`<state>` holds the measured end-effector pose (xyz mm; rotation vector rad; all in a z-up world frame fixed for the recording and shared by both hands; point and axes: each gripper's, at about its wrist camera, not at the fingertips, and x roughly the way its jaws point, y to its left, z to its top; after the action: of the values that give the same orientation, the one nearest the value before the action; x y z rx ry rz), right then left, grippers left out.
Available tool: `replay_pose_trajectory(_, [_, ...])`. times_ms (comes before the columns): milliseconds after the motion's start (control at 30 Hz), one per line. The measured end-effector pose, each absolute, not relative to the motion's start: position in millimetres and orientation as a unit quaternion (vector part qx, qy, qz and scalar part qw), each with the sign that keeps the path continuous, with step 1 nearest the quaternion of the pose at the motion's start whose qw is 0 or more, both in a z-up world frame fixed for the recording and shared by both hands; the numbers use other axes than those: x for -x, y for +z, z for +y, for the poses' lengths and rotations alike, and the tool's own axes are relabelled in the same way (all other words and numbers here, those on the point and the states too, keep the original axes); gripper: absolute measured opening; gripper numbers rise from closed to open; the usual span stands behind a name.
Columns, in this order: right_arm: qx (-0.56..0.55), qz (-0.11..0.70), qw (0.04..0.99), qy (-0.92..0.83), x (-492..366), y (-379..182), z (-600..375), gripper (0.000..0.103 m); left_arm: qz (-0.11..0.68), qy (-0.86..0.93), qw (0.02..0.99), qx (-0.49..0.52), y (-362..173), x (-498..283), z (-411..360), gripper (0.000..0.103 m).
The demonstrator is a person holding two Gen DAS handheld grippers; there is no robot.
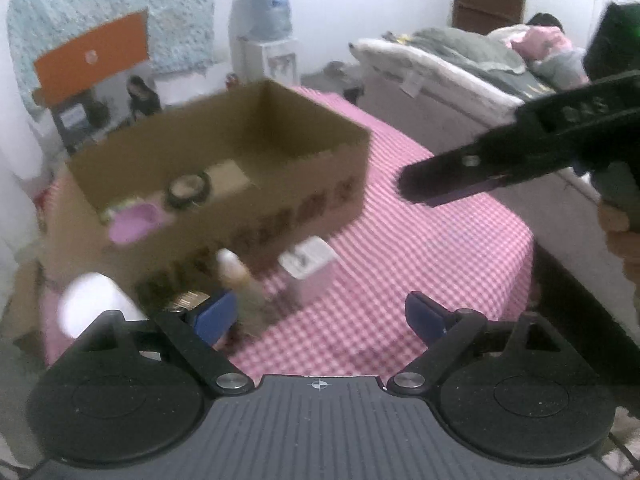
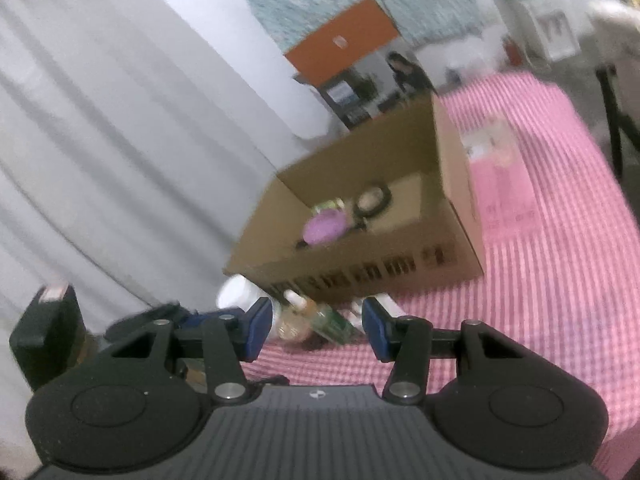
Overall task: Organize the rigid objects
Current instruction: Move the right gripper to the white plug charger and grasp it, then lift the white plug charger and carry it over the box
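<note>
An open cardboard box (image 1: pixel 224 168) stands on the pink checked table. Inside it lie a purple lidded item (image 1: pixel 134 222) and a black ring-shaped item (image 1: pixel 188 190). In front of the box stand a white bottle (image 1: pixel 94 304), a dropper bottle (image 1: pixel 240 280), a gold-lidded jar (image 1: pixel 188 300) and a small pink-and-white carton (image 1: pixel 312 268). My left gripper (image 1: pixel 318 316) is open and empty just short of them. My right gripper (image 2: pixel 316 328) is partly open with nothing between its pads. The dropper bottle (image 2: pixel 298 312) and a green-labelled item (image 2: pixel 332 320) lie just beyond it.
The right gripper (image 1: pixel 416 188) reaches in from the right over the checked cloth (image 1: pixel 420 248), held by a hand (image 1: pixel 620 236). A flat pink package (image 2: pixel 504 184) lies past the box (image 2: pixel 360 264). A bed (image 1: pixel 460 68) borders the table on the right, and a curtain (image 2: pixel 120 120) hangs on the left.
</note>
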<state>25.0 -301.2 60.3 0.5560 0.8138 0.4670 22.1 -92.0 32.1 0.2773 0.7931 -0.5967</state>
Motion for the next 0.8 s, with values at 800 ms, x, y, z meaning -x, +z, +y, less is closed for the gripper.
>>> replay_pose_trajectory(800, [-0.286, 0.457, 0.816, 0.211, -97, -24, -284, 0.029, 0.392, -0.273, 0.863, -0.165, -36, -54, -134, 0.066])
